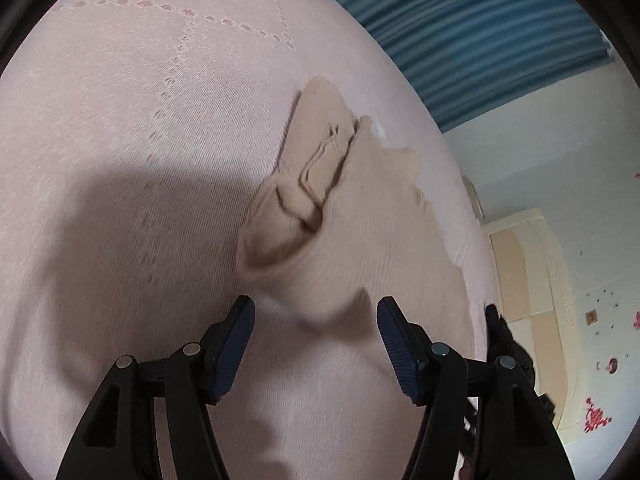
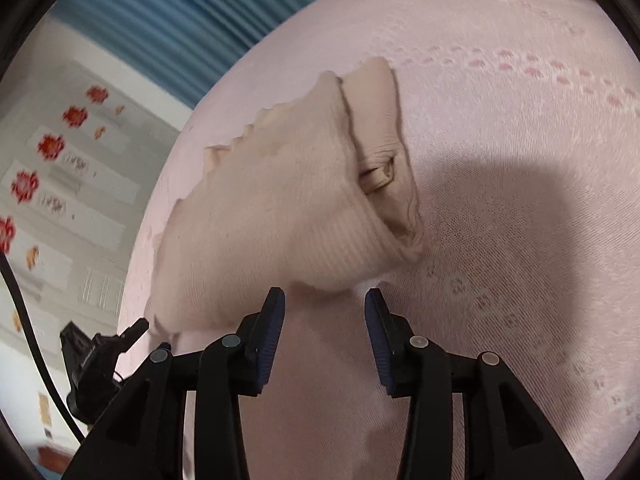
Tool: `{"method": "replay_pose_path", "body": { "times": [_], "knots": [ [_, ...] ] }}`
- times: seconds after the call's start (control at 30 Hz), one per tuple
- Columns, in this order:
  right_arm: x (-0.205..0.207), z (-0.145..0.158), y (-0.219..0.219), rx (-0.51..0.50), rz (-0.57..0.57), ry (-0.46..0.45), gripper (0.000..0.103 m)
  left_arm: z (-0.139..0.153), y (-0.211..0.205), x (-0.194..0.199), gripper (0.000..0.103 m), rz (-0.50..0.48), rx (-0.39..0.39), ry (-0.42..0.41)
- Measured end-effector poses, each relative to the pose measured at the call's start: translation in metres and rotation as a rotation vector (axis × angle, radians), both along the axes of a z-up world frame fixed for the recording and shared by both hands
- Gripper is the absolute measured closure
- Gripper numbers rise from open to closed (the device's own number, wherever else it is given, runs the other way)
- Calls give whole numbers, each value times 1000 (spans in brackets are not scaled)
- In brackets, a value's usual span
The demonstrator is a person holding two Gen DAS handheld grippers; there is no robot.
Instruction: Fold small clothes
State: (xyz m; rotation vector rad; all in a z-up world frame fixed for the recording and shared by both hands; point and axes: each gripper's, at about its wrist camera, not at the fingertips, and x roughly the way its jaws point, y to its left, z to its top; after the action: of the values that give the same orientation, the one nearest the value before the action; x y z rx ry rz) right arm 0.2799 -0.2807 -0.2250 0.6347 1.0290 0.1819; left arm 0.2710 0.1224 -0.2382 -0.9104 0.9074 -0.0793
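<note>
Closest to my left camera, the left gripper [image 1: 316,312] had its blue-padded fingers [image 1: 234,344] spread wide, with nothing between them. The near hem of the beige garment [image 1: 360,220] lay just past the fingertips, in the gap's line but not pinched; I could not tell whether either pad brushed the cloth. Through the right camera, the right gripper [image 2: 325,302] also stood open, somewhat less widely, its fingers [image 2: 270,340] bare of any hold. The garment's [image 2: 272,208] ragged lower edge hung right at the tip of the inner finger, very close, though contact was not clear to me.

The garment itself was a small ribbed knit piece, pale peach, lying on the pink bedspread [image 1: 140,140] near its edge. It was folded over itself, a thicker layer on top and a narrower flap showing beside it, with a dark opening and bunched seams where the layers met. Its outer margin looked scalloped or frayed.

Beyond it, the bedspread [image 2: 520,160] carried rows of small pink woven motifs and a broad shadow. Farther still I saw a blue pleated curtain [image 1: 480,32], a pale wall with red flower stickers [image 2: 50,146], and a cream cabinet [image 1: 528,264]. The other gripper's black body [image 2: 96,364] showed at the bed's edge.
</note>
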Motion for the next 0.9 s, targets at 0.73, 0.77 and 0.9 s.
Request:
{"method": "replay_pose_path", "body": {
  "times": [0.73,0.77,0.9],
  "knots": [
    [11,9,-13,7,-47,-50,95,30,-30,-16,93,-43,295,-17],
    [6,11,-14,8,-42,-48,95,32,-34,-19,93,-50,315,-19],
    [-20,24,-20,-16,-3,-71,95,35,-38,-47,93,-75,331,-18]
  ]
}}
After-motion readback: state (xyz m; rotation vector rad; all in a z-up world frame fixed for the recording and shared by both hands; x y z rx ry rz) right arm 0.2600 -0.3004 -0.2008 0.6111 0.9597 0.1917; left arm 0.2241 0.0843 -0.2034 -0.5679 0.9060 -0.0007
